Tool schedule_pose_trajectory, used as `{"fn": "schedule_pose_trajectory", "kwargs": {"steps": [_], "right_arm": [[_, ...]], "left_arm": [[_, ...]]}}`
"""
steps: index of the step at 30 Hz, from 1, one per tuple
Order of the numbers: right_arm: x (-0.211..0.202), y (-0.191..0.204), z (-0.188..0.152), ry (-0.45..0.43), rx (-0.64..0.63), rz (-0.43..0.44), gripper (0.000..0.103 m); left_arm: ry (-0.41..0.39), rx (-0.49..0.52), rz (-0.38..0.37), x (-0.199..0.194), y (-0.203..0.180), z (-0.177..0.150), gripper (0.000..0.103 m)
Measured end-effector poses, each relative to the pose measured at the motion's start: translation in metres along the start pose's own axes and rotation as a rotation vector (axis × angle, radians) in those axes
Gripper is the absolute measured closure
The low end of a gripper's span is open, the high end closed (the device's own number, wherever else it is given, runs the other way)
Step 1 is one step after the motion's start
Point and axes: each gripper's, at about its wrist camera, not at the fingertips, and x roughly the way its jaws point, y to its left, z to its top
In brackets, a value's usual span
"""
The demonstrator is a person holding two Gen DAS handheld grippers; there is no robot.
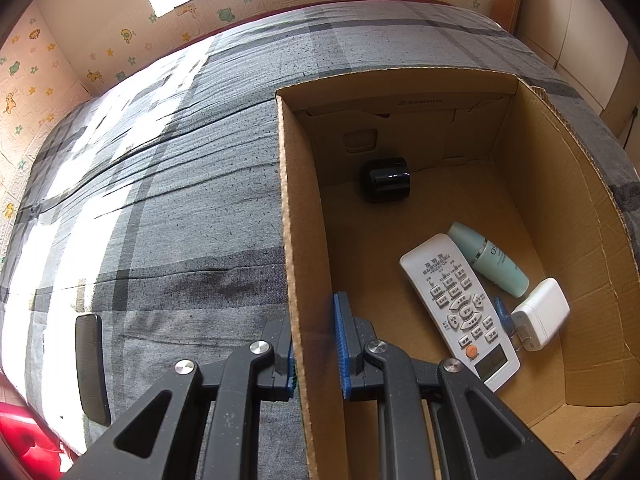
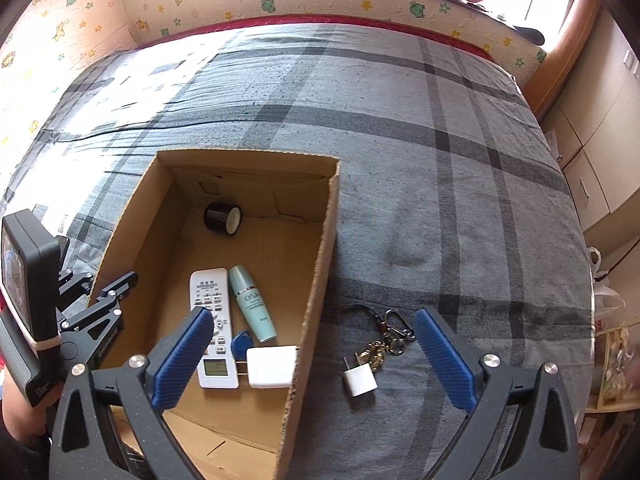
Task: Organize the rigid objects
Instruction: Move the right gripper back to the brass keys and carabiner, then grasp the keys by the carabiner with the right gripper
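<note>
An open cardboard box (image 1: 304, 240) stands on a grey plaid bed. My left gripper (image 1: 318, 352) is shut on the box's left wall, one blue pad on each side of the cardboard. Inside lie a white remote (image 1: 456, 304), a teal bottle (image 1: 490, 260), a white charger (image 1: 542, 314), a blue fob (image 1: 503, 314) and a black cup (image 1: 386, 179) on its side. My right gripper (image 2: 312, 316) hangs open above the box's right wall (image 2: 320, 280), holding nothing. On the blanket to the right of the box lie a small white plug (image 2: 360, 382) and a bunch of keys (image 2: 390, 338).
A black phone (image 1: 92, 364) lies on the blanket left of the box. The person's arm and the left gripper's body (image 2: 44, 292) are at the left edge of the right wrist view. A papered wall (image 2: 280, 0) runs behind the bed, and cabinets (image 2: 600, 140) stand to the right.
</note>
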Motion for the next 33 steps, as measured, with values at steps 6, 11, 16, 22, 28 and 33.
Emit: {"fn": "schedule_pose_trajectory", "kwargs": {"steps": [6,11,16,22,28,33], "right_arm": [[0.003,-0.036,-0.007,0.000,0.054,-0.048,0.001],[0.011,-0.057,-0.015,0.018,0.086,-0.073,0.001],[0.024,-0.071,-0.024,0.042,0.114,-0.079,0.001],[0.047,-0.081,-0.034,0.072,0.124,-0.087,0.001],[0.077,-0.088,-0.039,0.121,0.141,-0.080,0.001],[0.103,-0.091,-0.042,0.165,0.146,-0.077,0.001]], "left_arm": [[0.001,-0.001,-0.001,-0.001,-0.001,0.000,0.087],[0.001,-0.001,0.000,0.000,-0.001,0.000,0.087],[0.001,-0.001,0.000,0.000,-0.001,0.000,0.087],[0.001,-0.001,0.001,0.000,0.000,0.000,0.087],[0.001,0.002,0.003,0.000,0.001,0.000,0.087],[0.002,0.003,0.002,0.002,0.000,-0.001,0.087]]}}
